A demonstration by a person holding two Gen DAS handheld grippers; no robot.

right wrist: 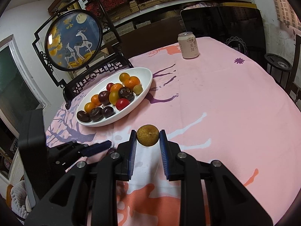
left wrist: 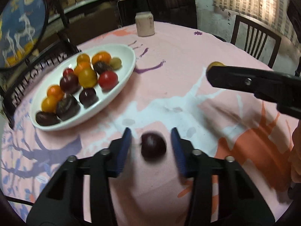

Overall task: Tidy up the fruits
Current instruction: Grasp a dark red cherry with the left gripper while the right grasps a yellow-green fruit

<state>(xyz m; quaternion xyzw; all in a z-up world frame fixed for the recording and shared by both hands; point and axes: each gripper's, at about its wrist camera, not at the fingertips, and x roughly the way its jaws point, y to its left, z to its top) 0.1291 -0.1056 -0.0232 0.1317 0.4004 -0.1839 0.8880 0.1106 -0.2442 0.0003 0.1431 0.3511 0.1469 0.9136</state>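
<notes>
A white oval plate (left wrist: 124, 53) (right wrist: 145, 74) holds several oranges, dark plums, a red fruit and a small tan fruit. My left gripper (left wrist: 151, 133) is open, its blue pads on either side of a dark plum (left wrist: 153, 146) that lies on the pink tablecloth, not touching it. My right gripper (right wrist: 147, 132) is shut on a tan-yellow round fruit (right wrist: 147, 134) and holds it above the cloth, right of the plate. In the left wrist view the right gripper (left wrist: 211, 71) comes in from the right with that fruit (left wrist: 216, 64) at its tip. The left gripper (right wrist: 109, 143) shows low left in the right wrist view.
A pale drink can (left wrist: 144, 24) (right wrist: 188, 45) stands at the table's far side. A framed round deer picture on a black stand (left wrist: 20, 32) (right wrist: 74, 39) stands behind the plate. Chairs (left wrist: 254, 37) ring the table; shelves line the back wall.
</notes>
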